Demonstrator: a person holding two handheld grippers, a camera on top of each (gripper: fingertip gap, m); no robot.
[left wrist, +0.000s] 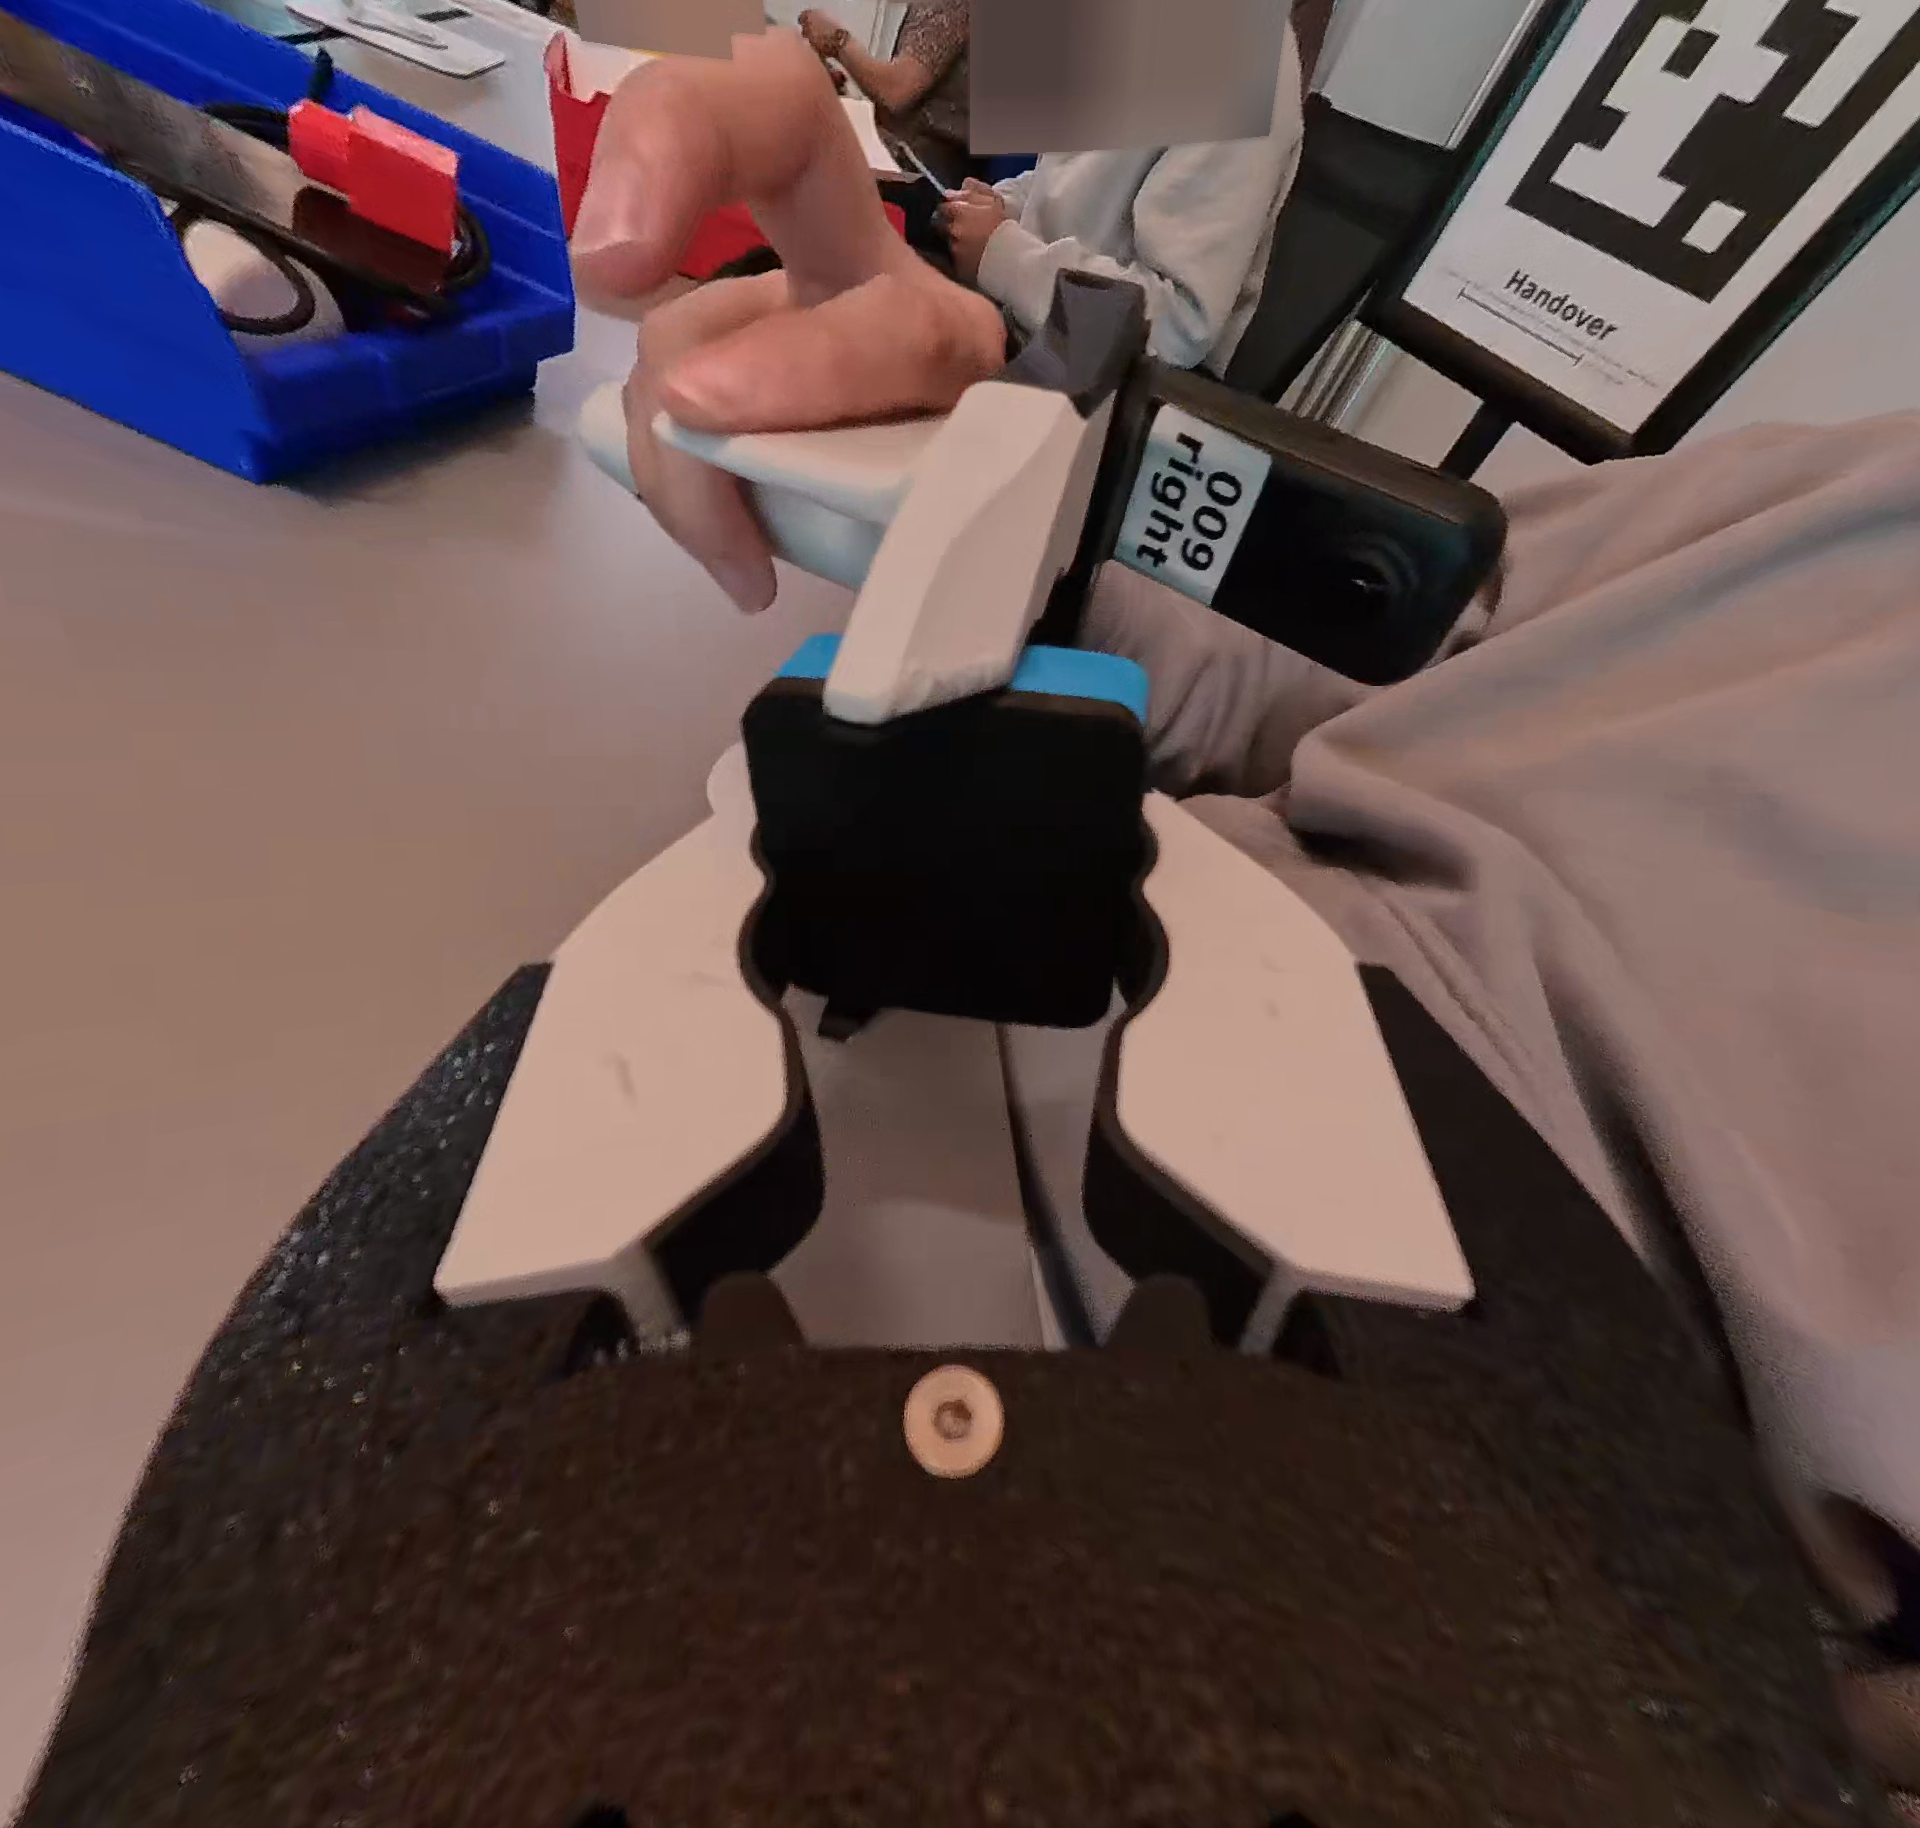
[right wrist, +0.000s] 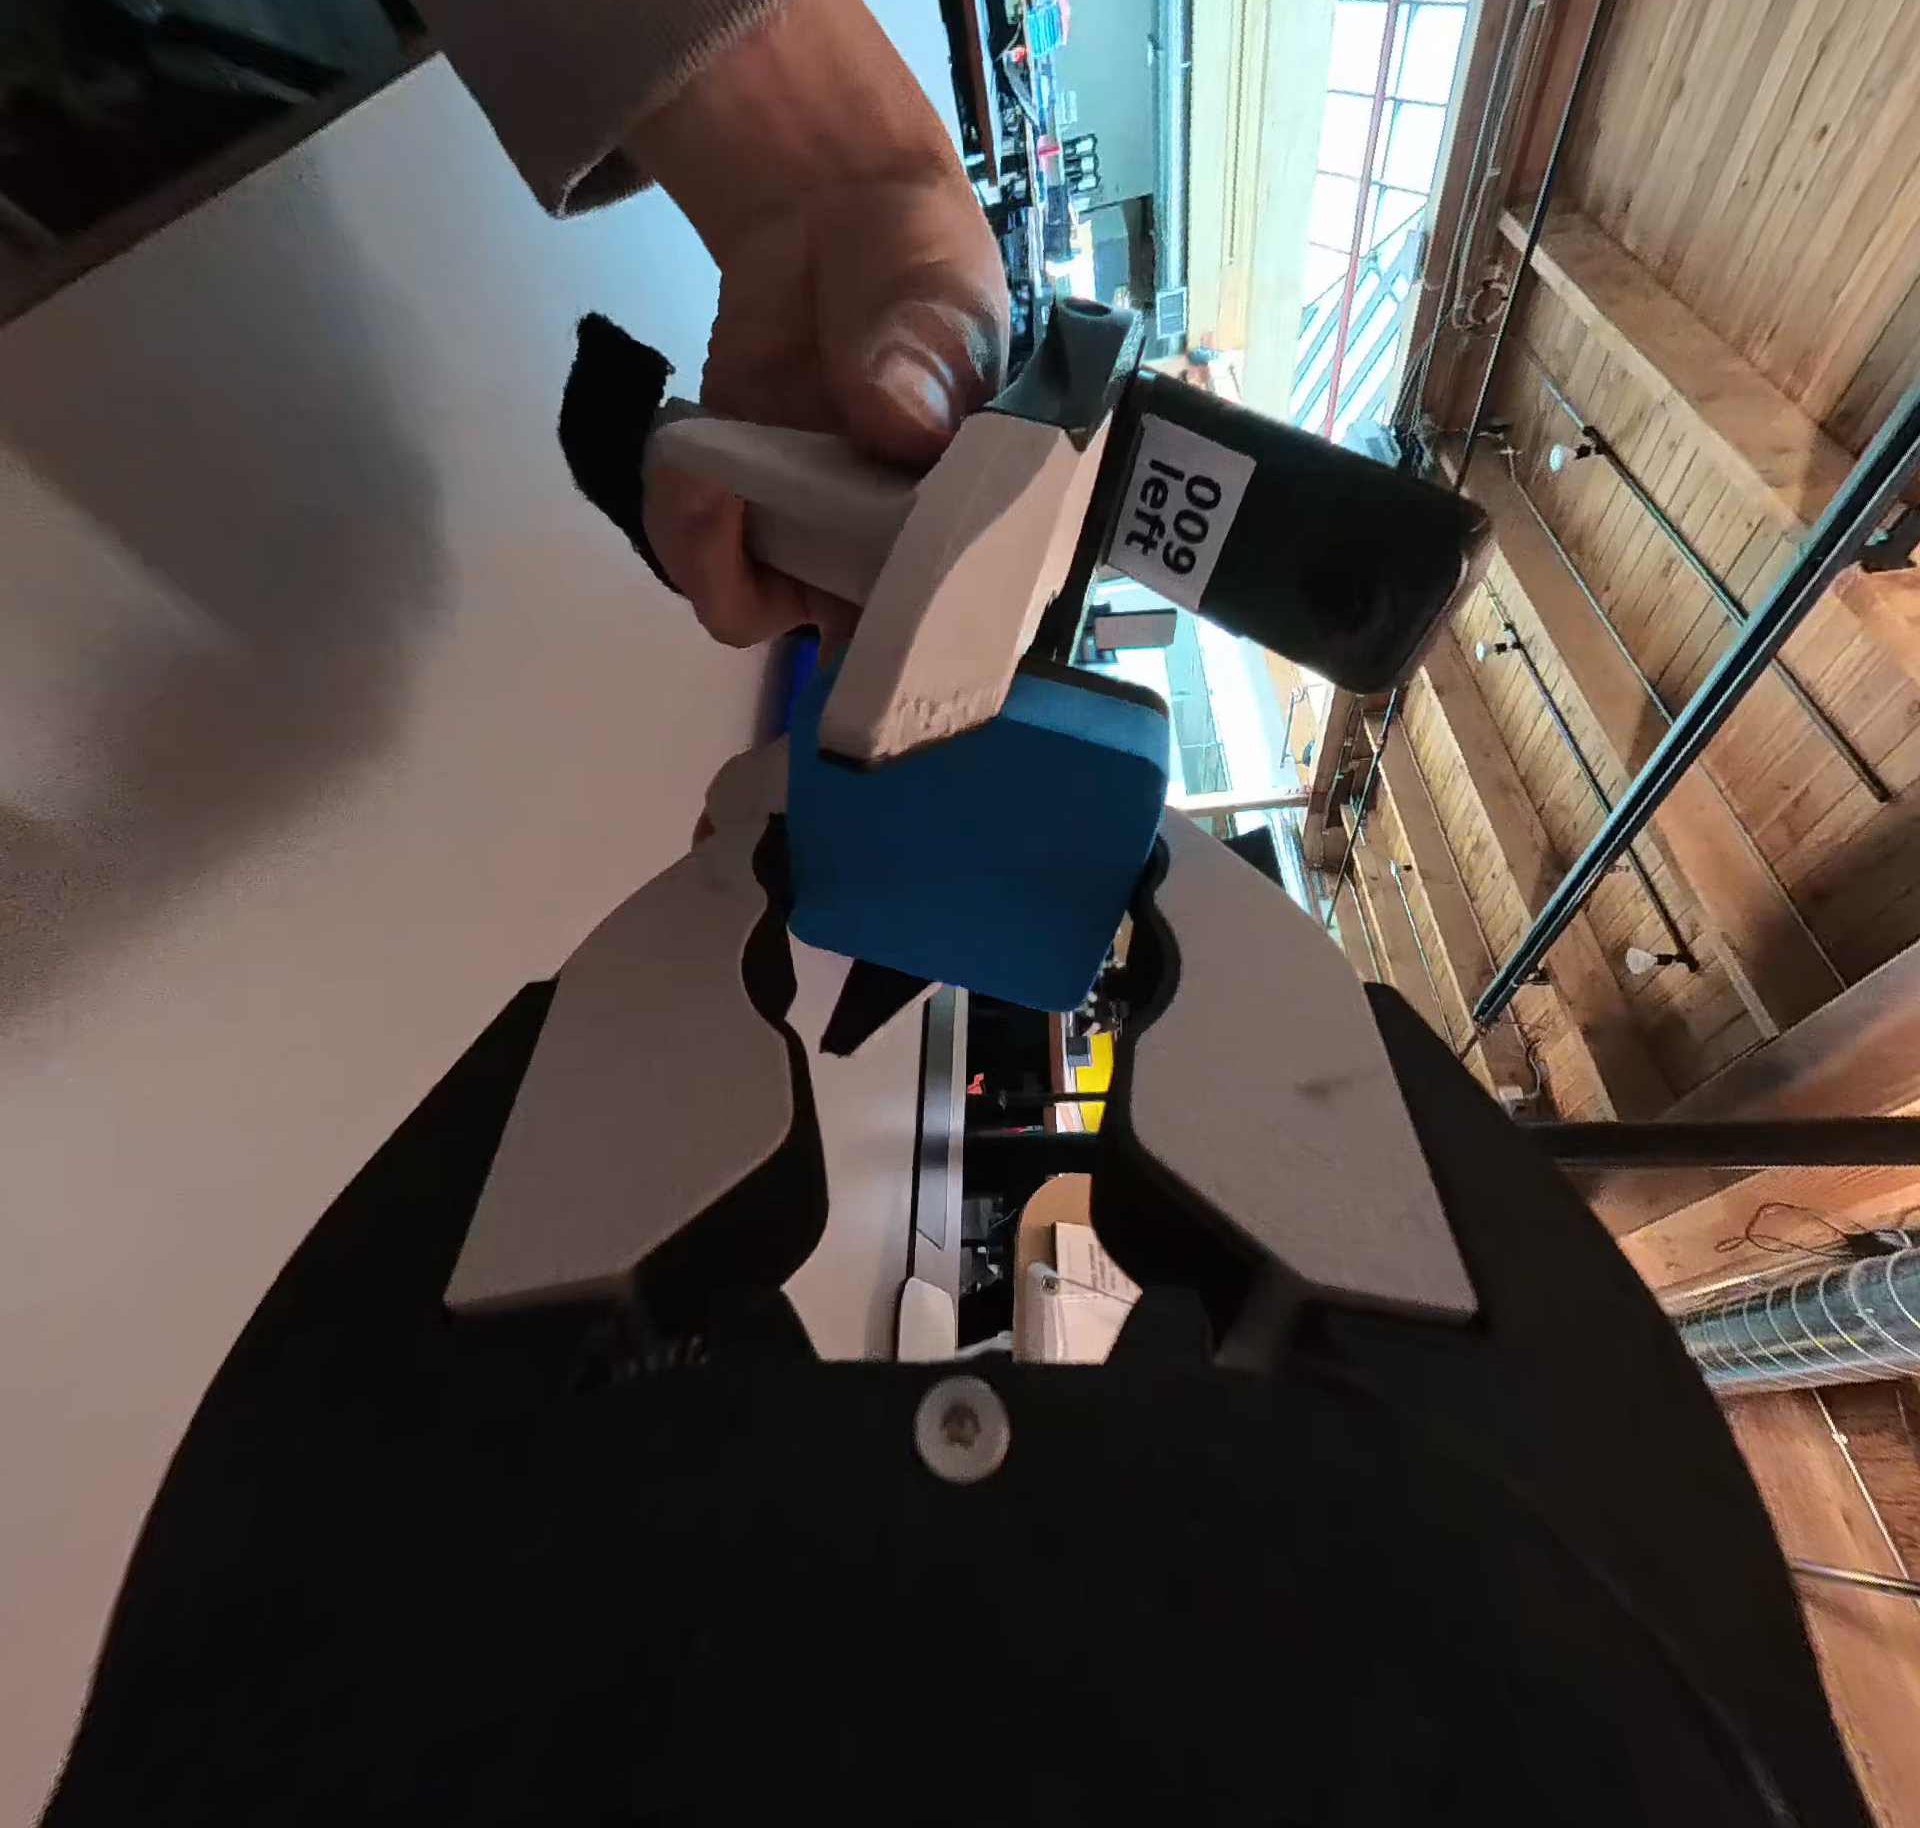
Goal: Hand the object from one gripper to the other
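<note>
On the left of the left wrist view, a blue bin (left wrist: 125, 251) sits on the grey table (left wrist: 260, 739) with red parts and black cords inside. Next to it, a hand (left wrist: 769, 324) holds the white handle of the right gripper (left wrist: 925, 677), which comes in from above. In the middle is the thing being passed: a small square block (left wrist: 940, 843), black on one face and blue on the other, like a little whiteboard eraser. The left gripper (left wrist: 948, 874) has its two white fingers (left wrist: 665, 1040) part way open, and the block sits between their tips, touching both sides, so it looks held. On the right are a beige sleeve (left wrist: 1558, 843) and a black and white sign (left wrist: 1714, 116). In the right wrist view, the block (right wrist: 956, 864) shows its blue face between the right gripper (right wrist: 951, 885) tips, also part way open and pressed on its sides, while the left gripper (right wrist: 914, 698) has hold of its far end. So both grippers seem to have the block at once. The block looks light and a bit squashy, like foam, and not slippery. I think the flat side edges are the best place to pinch, and one gripper should not let go until the other has a firm hold.
</note>
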